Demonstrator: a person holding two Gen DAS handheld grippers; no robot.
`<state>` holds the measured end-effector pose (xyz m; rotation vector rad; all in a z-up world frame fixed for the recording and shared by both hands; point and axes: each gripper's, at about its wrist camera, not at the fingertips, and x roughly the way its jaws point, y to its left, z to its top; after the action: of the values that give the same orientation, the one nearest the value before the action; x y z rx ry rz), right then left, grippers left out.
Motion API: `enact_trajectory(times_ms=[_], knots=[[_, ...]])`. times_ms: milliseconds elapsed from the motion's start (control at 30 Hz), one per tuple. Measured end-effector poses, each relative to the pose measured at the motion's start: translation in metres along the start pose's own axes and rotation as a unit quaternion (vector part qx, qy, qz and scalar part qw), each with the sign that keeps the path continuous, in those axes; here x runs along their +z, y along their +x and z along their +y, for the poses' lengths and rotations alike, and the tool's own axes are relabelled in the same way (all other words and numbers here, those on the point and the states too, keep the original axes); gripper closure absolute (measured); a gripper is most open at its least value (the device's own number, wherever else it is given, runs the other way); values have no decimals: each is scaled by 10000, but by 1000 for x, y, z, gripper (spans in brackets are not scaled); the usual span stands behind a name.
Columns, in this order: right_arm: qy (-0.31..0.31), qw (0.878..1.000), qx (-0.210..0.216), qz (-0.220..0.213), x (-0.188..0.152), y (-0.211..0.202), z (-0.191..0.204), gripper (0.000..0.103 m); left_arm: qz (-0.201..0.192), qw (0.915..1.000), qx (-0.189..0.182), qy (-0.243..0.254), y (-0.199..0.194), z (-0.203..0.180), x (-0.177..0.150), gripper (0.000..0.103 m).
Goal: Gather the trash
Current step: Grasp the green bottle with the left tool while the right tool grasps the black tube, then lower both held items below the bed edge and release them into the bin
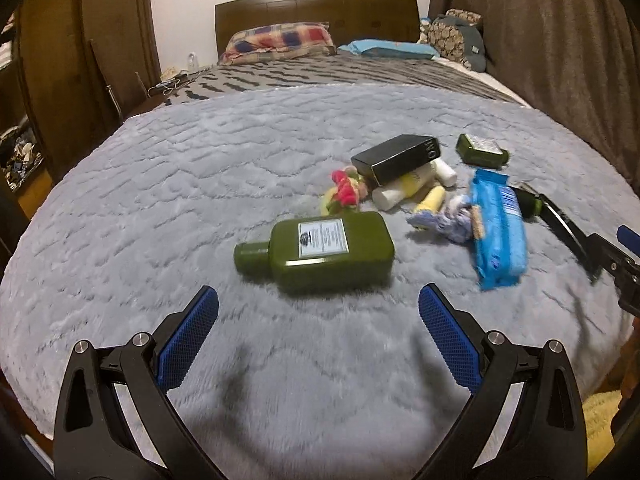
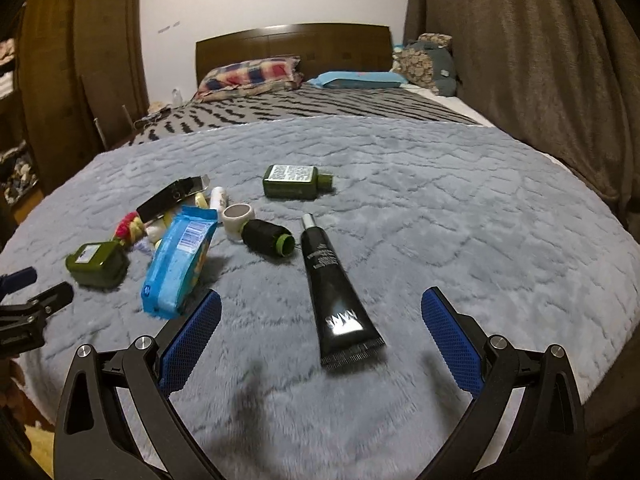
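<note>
Trash lies on a grey fluffy blanket (image 1: 200, 168) on a bed. My left gripper (image 1: 318, 304) is open and empty, just short of a large green bottle (image 1: 320, 252) lying on its side. Behind it are a black box (image 1: 396, 158), white and yellow tubes (image 1: 404, 190), a blue packet (image 1: 498, 232) and a small green bottle (image 1: 482, 150). My right gripper (image 2: 320, 308) is open and empty, its jaws either side of the crimped end of a black tube (image 2: 334, 296). A black spool (image 2: 266, 238) and a green bottle (image 2: 296, 182) lie beyond it.
A colourful knitted toy (image 1: 346, 192) and a purple rag (image 1: 444, 220) lie in the pile. A white ring-shaped roll (image 2: 238, 220) sits by the spool. Pillows (image 1: 280, 42) and a wooden headboard (image 1: 316, 8) are at the far end. Brown curtains (image 2: 520, 80) hang on the right.
</note>
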<state>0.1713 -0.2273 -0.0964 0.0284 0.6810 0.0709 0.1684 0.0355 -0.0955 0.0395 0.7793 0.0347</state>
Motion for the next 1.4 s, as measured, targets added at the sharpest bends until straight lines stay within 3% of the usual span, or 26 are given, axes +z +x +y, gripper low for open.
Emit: enact_trajectory(times_ms=[333,567,600,633,700,800,1100,1400], knots=[[-66,9993,-38,355,7,47,-1,4,346,9993,115,-85,49,-3,16,8],[19,9987,78,507,7,64,-6,30,359,9991,170,-143,65,-2,23,9],[20,9987,79,500,7,64,-7,38,361,9991,155,-136,66,-2,23,11],[-12,9988,78,478,7,63,-7,50,394,9991,75,-148,67,-2,22,22],[-54,9989,47,460,7,61,-6,68,408,9990,63,-162,68,-1,20,21],[-89,9989,66,452,6,59,-5,73,387,9991,50,-158,65,-1,19,21],[-201,9988,136,431,-9,28,5,73,278,9996,-52,-71,34,-3,-2,22],[-316,9988,346,106,-30,-41,16,74,-154,9995,-285,-57,-40,-10,-31,24]])
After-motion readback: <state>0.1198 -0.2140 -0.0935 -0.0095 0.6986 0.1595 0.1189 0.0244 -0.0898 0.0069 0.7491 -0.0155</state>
